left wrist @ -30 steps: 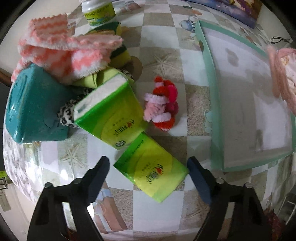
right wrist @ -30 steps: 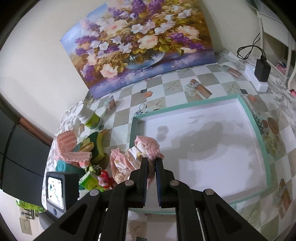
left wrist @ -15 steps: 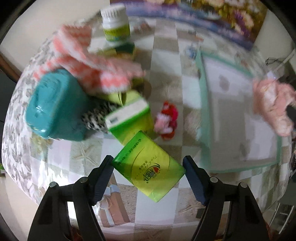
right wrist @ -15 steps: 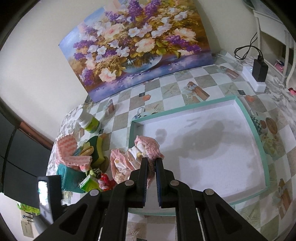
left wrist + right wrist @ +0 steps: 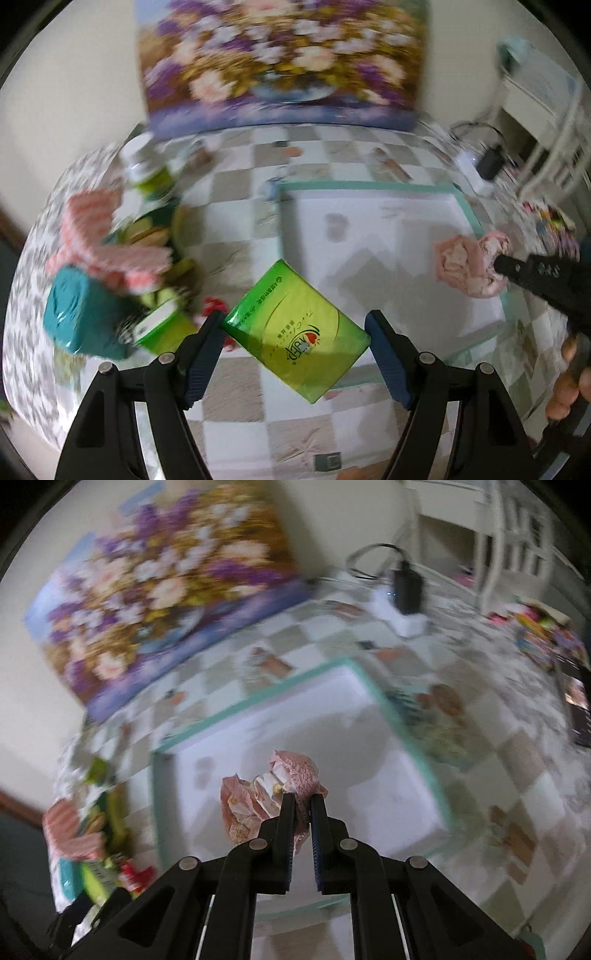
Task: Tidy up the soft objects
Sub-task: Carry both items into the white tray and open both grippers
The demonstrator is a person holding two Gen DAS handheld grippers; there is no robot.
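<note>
A green tissue pack (image 5: 291, 317) hangs above the checked tablecloth at the near edge of the white tray with the teal rim (image 5: 369, 186). My left gripper (image 5: 294, 322) is shut on it, one pad on each of two opposite corners. A crumpled pink cloth (image 5: 266, 794) dangles over the tray (image 5: 258, 698), pinched in my right gripper (image 5: 303, 797), whose jaws stand almost together. In the left wrist view that pink cloth (image 5: 465, 266) hangs at the tray's right side, from the right gripper's black fingers (image 5: 517, 266).
A pile sits left of the tray: a teal container (image 5: 77, 314), a pink-and-white striped cloth (image 5: 110, 251), a second green tissue pack (image 5: 162, 328), a red and pink fuzzy item (image 5: 214, 304) and a white bottle (image 5: 147, 173). A flower painting (image 5: 280, 62) leans on the wall. A charger (image 5: 406, 590) lies at the back right.
My left gripper has lifted the green tissue pack off the table and tilted up toward the tray. The right gripper has carried the pink cloth sideways over the tray.
</note>
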